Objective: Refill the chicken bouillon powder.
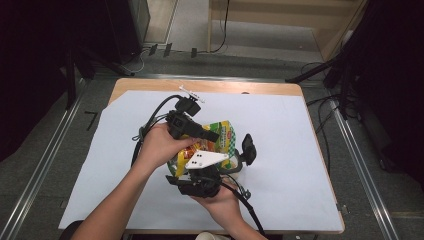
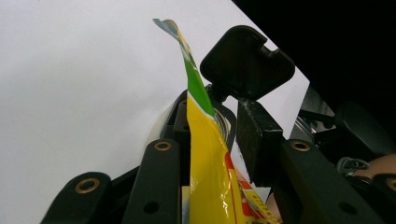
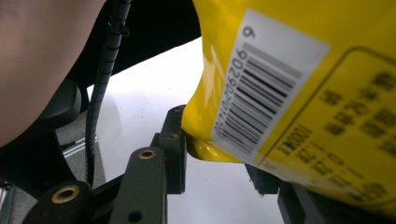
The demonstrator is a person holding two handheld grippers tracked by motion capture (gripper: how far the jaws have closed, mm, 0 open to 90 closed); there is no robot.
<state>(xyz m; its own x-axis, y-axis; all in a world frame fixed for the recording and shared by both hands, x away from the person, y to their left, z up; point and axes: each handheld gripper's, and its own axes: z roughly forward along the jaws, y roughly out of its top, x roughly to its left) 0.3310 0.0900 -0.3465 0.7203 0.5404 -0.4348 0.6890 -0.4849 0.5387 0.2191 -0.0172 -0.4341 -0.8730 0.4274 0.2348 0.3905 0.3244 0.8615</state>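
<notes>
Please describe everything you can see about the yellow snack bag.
The yellow snack bag is glossy plastic film with a green top band, red print and a white barcode label. It is held over the white sheet, between both hands. The left gripper has the bag's thin edge between its jaws; a gap shows beside one pad. The right gripper has a lower corner between its jaws, and one pad touches it. The bag looks puffed and creased.

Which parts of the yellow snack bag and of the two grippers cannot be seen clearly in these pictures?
- High view: the glossy yellow and green plastic snack bag is half covered by both hands and the white plate; its brand is unreadable.
- Left gripper view: the left gripper has the bag between its jaws; a gap shows on the right, the bag hides contact on the left.
- Right gripper view: the bag covers the right jaw of the right gripper; small print is blurred.
</notes>
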